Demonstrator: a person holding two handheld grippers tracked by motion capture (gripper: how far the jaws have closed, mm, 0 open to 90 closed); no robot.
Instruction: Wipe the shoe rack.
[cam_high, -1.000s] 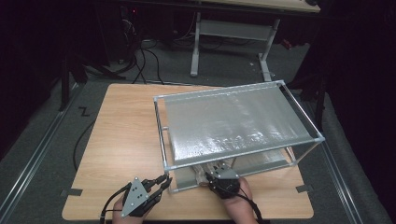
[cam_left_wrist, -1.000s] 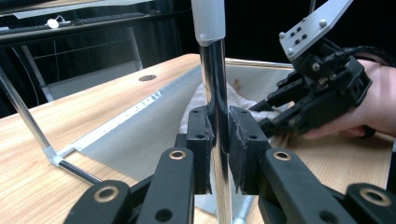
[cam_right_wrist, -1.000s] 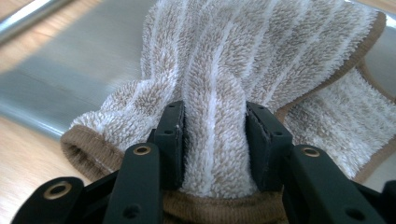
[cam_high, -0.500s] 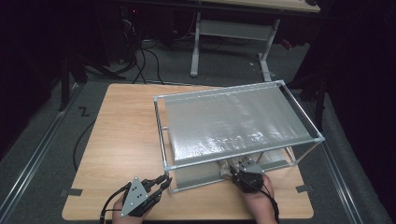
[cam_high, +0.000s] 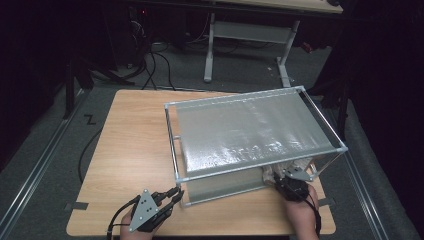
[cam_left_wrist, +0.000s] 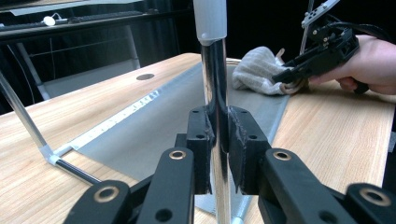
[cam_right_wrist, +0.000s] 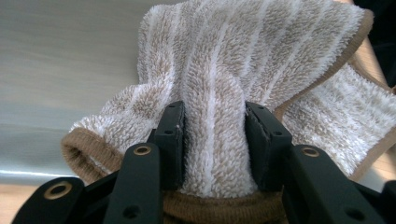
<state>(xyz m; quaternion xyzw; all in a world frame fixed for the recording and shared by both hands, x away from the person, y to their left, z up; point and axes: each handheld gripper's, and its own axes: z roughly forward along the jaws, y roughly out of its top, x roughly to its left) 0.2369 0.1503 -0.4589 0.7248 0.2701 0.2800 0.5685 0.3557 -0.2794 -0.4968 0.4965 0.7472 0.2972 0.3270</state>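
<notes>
Gripping the rack's chrome post (cam_left_wrist: 214, 93) with left jaws, right jaws clamped on striped towel (cam_right_wrist: 224, 60).

Right gripper (cam_high: 286, 181) with its striped towel (cam_right_wrist: 219, 93), further right along the rack's (cam_high: 260, 170) front edge.

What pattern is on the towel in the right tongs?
Beige and white stripes with a tan hem; the towel shows best in the right gripper view.

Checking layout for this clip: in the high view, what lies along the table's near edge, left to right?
Left gripper clamped on the rack's corner post → rack's grey lower shelf → towel → right gripper gripping it.
</notes>
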